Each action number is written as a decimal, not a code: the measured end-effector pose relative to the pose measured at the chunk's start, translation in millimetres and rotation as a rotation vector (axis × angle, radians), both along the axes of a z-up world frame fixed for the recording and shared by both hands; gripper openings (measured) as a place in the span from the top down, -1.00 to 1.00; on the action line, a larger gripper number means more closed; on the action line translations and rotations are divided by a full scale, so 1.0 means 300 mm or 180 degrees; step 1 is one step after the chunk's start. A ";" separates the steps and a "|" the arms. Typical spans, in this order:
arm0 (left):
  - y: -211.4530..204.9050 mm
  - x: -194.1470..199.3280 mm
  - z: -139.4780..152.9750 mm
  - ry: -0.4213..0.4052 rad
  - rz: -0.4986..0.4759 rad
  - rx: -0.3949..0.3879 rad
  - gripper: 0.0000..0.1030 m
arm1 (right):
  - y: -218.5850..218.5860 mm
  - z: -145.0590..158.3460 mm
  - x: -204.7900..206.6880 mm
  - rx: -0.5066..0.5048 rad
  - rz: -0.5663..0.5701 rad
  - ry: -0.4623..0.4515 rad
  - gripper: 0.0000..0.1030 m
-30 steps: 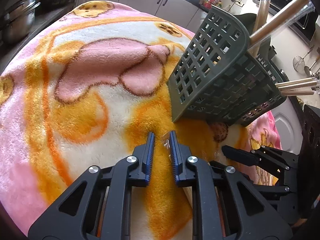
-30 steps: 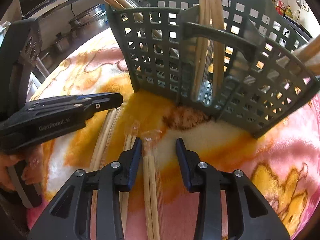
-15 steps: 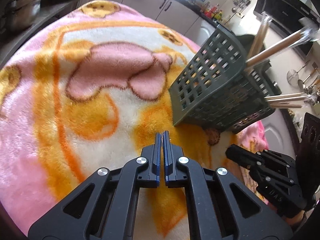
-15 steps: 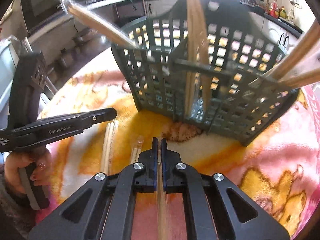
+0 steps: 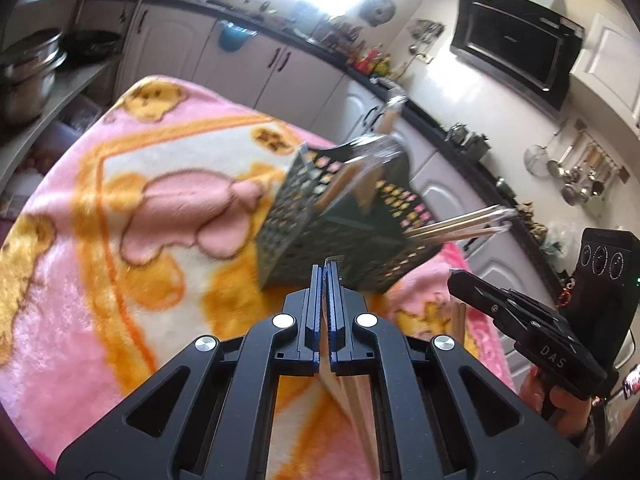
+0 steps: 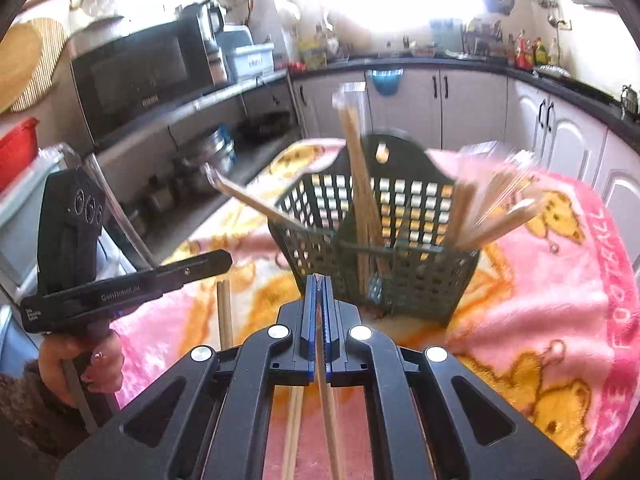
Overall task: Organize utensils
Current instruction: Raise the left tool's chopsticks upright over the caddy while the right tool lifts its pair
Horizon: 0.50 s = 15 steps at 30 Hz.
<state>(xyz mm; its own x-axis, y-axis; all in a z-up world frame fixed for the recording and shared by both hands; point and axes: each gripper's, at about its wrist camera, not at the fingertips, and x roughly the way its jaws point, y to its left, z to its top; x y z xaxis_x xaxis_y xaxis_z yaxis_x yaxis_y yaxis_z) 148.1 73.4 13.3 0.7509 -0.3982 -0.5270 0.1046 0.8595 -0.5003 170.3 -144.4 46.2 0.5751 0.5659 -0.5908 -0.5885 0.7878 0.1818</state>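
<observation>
With both claws clamped on wrapped chopsticks (image 6: 329,412), carrying stage; next, tip into basket (image 6: 404,256) ahead.

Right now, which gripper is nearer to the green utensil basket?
Hard to call. The left gripper and right gripper each point at the green utensil basket from just short of it, both shut on wrapped chopsticks.

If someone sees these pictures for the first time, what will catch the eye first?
Probably the dark green basket standing on the pink and orange blanket, with wrapped chopsticks sticking out of it in several directions. Next, the right gripper and the left gripper in the foreground, each shut on its own wrapped pair, pointing toward the basket.
</observation>
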 end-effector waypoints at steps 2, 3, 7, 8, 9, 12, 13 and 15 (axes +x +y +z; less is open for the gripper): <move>-0.021 -0.007 0.031 -0.0067 -0.0062 -0.0013 0.98 | -0.027 0.033 -0.025 0.0075 -0.0009 -0.0086 0.95; -0.035 -0.009 0.050 -0.0099 -0.0093 -0.0011 0.98 | -0.033 0.048 -0.036 0.0102 -0.0015 -0.0129 0.95; -0.084 -0.022 0.110 -0.0245 -0.0208 0.0040 0.98 | -0.072 0.105 -0.080 0.0207 -0.0035 -0.0276 0.96; -0.097 -0.025 0.126 -0.0281 -0.0235 0.0052 0.98 | -0.086 0.116 -0.090 0.0229 -0.0043 -0.0304 0.96; -0.106 -0.029 0.137 -0.0311 -0.0259 0.0057 0.98 | -0.093 0.128 -0.099 0.0252 -0.0052 -0.0332 0.96; -0.140 -0.035 0.175 -0.0395 -0.0330 0.0092 0.98 | -0.119 0.159 -0.119 0.0316 -0.0079 -0.0416 0.96; -0.146 -0.037 0.182 -0.0412 -0.0342 0.0099 0.98 | -0.123 0.164 -0.124 0.0328 -0.0084 -0.0434 0.96; -0.163 -0.039 0.198 -0.0458 -0.0372 0.0129 0.98 | -0.141 0.180 -0.132 0.0368 -0.0094 -0.0483 0.96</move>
